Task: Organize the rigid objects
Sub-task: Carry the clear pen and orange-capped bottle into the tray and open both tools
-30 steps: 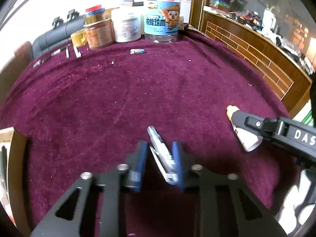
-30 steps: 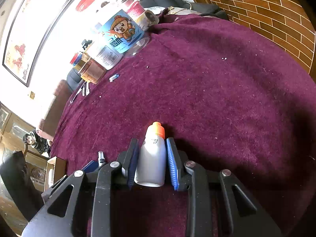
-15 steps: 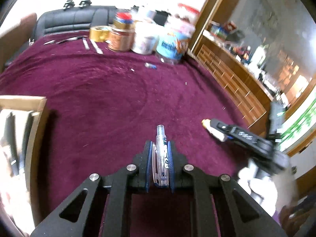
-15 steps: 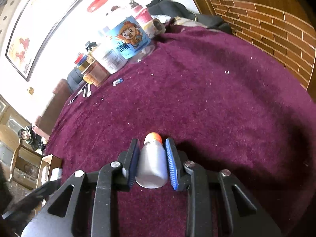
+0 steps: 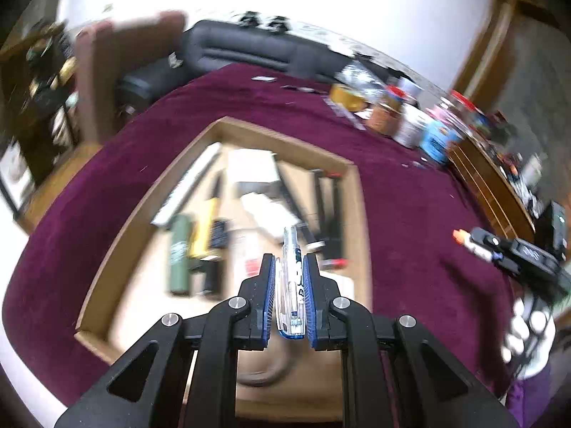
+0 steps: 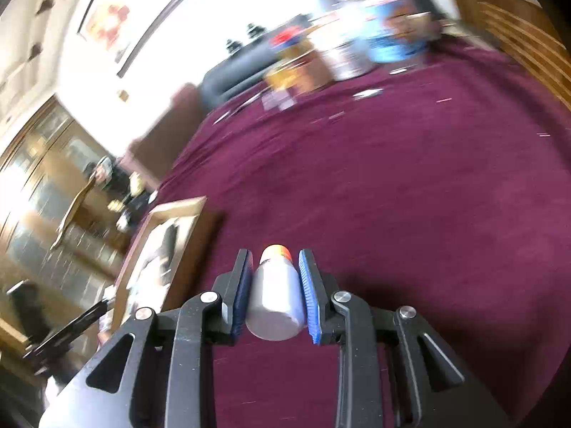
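Note:
My left gripper point(image 5: 289, 264) is shut on a clear plastic pen point(image 5: 293, 278) and holds it above an open cardboard box point(image 5: 150, 210) that has several tools and packets in it. My right gripper point(image 6: 274, 260) is shut on a small white bottle with an orange cap point(image 6: 274, 292) and holds it above the maroon tablecloth point(image 6: 410, 196). The right gripper and its bottle also show in the left wrist view point(image 5: 474, 244), to the right of the box. The box shows at the left in the right wrist view point(image 6: 192, 207).
Several jars and canisters point(image 5: 414, 121) stand at the table's far right edge, with small loose items near them. A black sofa point(image 5: 249, 50) and a brown chair point(image 5: 103, 82) lie beyond the table. A brick-patterned counter point(image 5: 492, 185) is to the right.
My left gripper has closed on the pen, lifted it and swung left over the cardboard box. My right gripper has lifted the white bottle and turned left toward the box.

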